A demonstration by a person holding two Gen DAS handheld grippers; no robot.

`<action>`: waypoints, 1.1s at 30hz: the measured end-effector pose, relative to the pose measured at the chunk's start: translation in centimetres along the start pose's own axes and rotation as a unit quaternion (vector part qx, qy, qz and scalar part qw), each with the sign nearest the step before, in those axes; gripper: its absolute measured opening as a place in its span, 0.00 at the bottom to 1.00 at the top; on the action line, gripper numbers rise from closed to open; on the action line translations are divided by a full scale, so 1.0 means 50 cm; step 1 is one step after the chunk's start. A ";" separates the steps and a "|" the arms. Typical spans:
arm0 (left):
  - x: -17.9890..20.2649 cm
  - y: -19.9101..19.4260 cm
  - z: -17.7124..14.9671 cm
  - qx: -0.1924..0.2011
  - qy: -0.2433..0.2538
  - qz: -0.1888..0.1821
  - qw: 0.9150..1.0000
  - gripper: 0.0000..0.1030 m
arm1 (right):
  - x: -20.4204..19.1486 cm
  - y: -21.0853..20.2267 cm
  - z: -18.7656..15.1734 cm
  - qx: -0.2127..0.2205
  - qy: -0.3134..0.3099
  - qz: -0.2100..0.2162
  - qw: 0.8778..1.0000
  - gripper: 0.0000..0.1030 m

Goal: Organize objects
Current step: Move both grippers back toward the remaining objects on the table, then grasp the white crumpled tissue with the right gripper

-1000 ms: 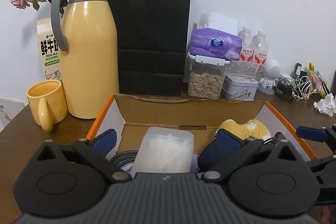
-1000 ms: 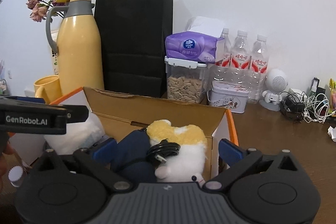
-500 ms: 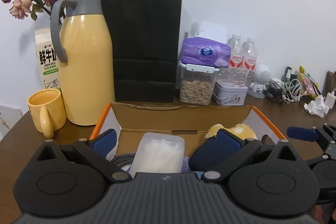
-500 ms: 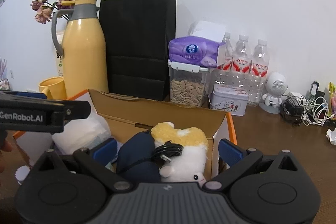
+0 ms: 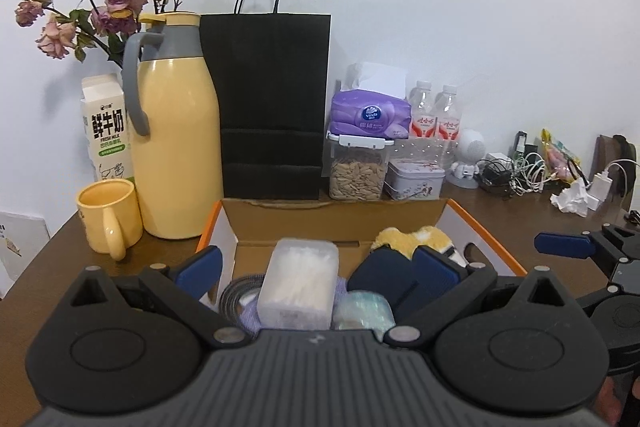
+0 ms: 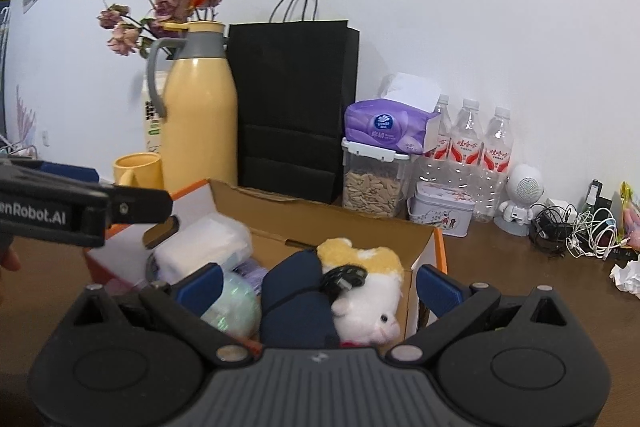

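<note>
Both claws wide and empty, left claw (image 5: 316,269), right claw (image 6: 318,287), over packed cardboard box (image 5: 336,217)

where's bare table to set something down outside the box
Bare wood lies right of the cardboard box, before the tin and cable tangle. The back row from thermos to bottles is crowded.

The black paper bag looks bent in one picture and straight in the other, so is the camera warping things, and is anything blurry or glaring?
Left wrist view: the black paper bag sits mid-frame and stands straight; the corners darken; light is soft, with no glare. Right wrist view: the same bag leans and the wall curves, which is fisheye warp. In both, the near tongs body blurs slightly while the shelf items stay sharp.
</note>
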State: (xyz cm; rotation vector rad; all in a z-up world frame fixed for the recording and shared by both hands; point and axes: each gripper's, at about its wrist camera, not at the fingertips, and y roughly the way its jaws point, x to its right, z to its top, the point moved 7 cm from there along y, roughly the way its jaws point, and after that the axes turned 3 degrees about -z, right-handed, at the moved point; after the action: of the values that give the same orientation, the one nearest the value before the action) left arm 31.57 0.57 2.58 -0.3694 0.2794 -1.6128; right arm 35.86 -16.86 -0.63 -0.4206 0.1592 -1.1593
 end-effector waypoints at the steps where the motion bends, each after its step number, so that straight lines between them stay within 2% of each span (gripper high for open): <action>1: 0.001 -0.011 -0.009 -0.002 0.000 -0.001 1.000 1.00 | -0.003 -0.009 -0.005 0.000 -0.002 0.002 1.000 1.00; 7: -0.011 -0.067 -0.071 -0.023 -0.007 -0.002 1.000 1.00 | -0.022 -0.078 -0.046 -0.007 0.002 0.020 1.000 1.00; 14: -0.059 -0.111 -0.148 -0.061 -0.020 0.028 0.998 1.00 | -0.037 -0.129 -0.118 -0.038 0.008 0.039 0.998 1.00; 21: -0.088 -0.158 -0.181 -0.072 -0.032 0.042 0.996 1.00 | -0.059 -0.153 -0.186 -0.074 0.014 0.056 0.996 1.00; 33: -0.111 -0.194 -0.208 -0.080 -0.047 0.043 0.995 1.00 | -0.163 -0.159 -0.225 -0.107 -0.033 0.124 0.986 1.00</action>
State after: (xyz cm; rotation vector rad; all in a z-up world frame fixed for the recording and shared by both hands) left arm 18.84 6.38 -3.49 -0.5465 0.3495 -1.4883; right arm 22.07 -14.74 -8.45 -0.6116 0.2721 -0.8847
